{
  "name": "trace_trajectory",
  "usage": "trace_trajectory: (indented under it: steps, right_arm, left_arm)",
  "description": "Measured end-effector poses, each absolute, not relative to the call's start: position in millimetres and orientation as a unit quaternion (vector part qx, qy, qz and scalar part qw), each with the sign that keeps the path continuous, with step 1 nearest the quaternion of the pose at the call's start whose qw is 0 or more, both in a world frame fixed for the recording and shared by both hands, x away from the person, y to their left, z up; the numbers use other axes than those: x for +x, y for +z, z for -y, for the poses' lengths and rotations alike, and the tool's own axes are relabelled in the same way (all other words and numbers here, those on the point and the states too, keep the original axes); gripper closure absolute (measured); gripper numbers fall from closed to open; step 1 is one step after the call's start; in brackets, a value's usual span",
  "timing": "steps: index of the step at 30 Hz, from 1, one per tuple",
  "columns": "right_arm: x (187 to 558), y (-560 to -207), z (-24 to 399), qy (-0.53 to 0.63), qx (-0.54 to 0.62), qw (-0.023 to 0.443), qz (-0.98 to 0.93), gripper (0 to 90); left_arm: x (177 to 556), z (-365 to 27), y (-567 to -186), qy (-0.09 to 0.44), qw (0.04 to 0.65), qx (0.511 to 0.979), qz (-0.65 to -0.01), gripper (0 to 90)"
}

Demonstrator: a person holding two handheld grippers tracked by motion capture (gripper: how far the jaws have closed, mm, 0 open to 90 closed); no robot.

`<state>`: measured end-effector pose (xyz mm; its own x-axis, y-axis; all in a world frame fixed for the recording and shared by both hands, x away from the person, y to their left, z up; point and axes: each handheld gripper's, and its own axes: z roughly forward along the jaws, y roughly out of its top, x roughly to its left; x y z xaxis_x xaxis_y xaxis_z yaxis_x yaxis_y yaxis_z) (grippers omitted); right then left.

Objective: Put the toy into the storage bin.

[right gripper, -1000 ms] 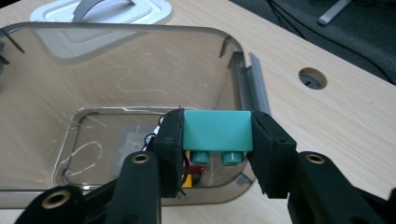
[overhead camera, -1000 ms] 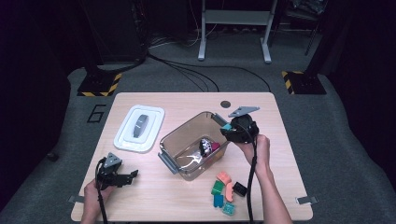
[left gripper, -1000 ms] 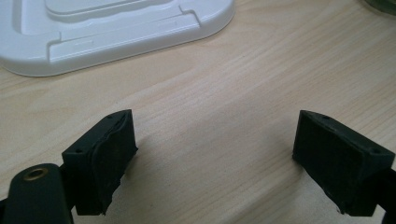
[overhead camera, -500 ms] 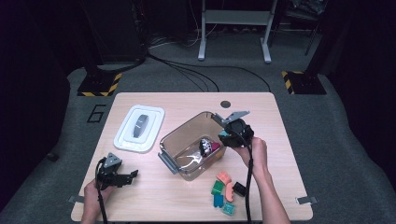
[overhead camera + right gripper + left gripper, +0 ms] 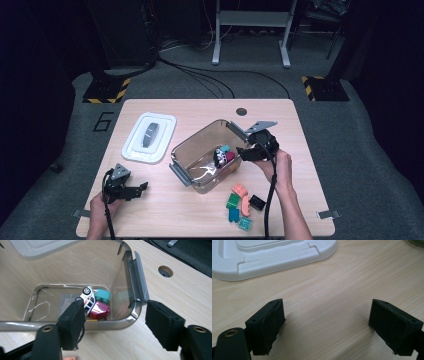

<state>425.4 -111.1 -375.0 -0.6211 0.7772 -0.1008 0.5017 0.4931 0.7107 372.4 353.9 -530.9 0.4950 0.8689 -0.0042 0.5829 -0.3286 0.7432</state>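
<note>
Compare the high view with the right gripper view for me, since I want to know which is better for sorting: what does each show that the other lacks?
The high view alone takes in the white lid, the left gripper and the loose blocks on the table near the person's right hand. The right gripper view alone gives close detail inside the bin: the toy car tipped on its side against a teal block and a magenta block. Both show the bin, its contents and the right gripper, whose jaws have just been opening, with nothing between them.
</note>
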Motion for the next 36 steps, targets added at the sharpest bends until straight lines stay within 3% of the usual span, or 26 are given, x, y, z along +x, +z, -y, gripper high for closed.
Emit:
trace_trajectory:
  steps: [10,21,36]
  right_arm:
    - [404,-384,138,0.342,0.405,0.197,-0.825,24.2]
    - [378,-419,160,0.341,0.423,0.163,-0.823,16.0]
    - [347,-468,170,0.319,0.425,0.122,-0.838,14.4]
  left_arm:
    - [372,-354,-531,0.203,0.353,0.790,-0.460,12.9]
    - [372,-354,-531,0.202,0.353,0.789,-0.461,12.9]
    - [372,-354,-531,0.203,0.353,0.789,-0.460,12.9]
